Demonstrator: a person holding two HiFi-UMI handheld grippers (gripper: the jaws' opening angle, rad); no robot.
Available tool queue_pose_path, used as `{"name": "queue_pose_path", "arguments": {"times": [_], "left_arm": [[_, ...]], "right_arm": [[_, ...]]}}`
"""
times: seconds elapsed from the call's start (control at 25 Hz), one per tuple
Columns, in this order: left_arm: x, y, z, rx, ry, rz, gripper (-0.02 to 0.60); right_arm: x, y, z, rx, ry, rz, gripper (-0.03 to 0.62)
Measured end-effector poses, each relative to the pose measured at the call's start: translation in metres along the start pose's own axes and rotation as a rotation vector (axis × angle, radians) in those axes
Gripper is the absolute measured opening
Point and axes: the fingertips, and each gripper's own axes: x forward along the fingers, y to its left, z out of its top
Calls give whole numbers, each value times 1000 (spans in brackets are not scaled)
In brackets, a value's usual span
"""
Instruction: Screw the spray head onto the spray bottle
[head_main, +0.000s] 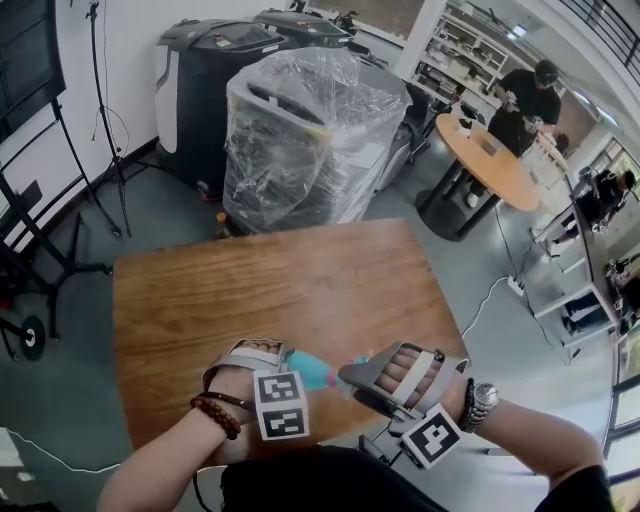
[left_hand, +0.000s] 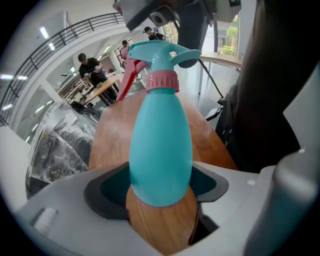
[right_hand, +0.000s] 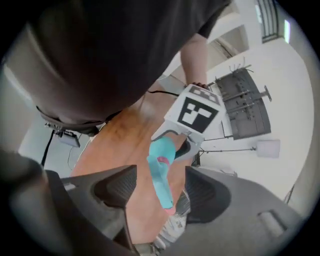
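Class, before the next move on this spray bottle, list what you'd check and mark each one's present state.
1. Bottle grip: left tool closed on spray bottle: ok.
2. Seating: spray head sits on the neck: ok.
3. Tightness: pink collar fully screwed down: cannot tell.
4. Readiness: right tool open: ok.
5. Alignment: spray head between right tool's jaws, untouched: ok.

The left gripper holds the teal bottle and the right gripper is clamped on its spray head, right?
Not quite: in the right gripper view the right gripper has its jaws apart, not touching the spray head. The left gripper does hold the teal bottle.
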Motion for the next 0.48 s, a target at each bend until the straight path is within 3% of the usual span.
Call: {"name": "queue_pose_path", "arguments": {"times": [0.08, 0.2, 0.32, 0.4, 0.48], "left_arm": [[-1, -8, 4, 47, -6, -20, 387], [-1, -15, 12, 99, -21, -21, 387], [-2, -14, 15, 113, -22, 8, 386], [-2, -10, 14, 110, -9, 38, 386], [-1, -5, 13, 94, 6, 79, 385]], "right_arm": [[6, 3, 8, -43, -13, -9, 280], [13, 10, 14, -78, -21, -7, 180], [15, 15, 15, -72, -12, 7, 124], [16, 18, 11, 38, -3, 53, 120], [20, 21, 4, 291, -7, 122, 119]]}}
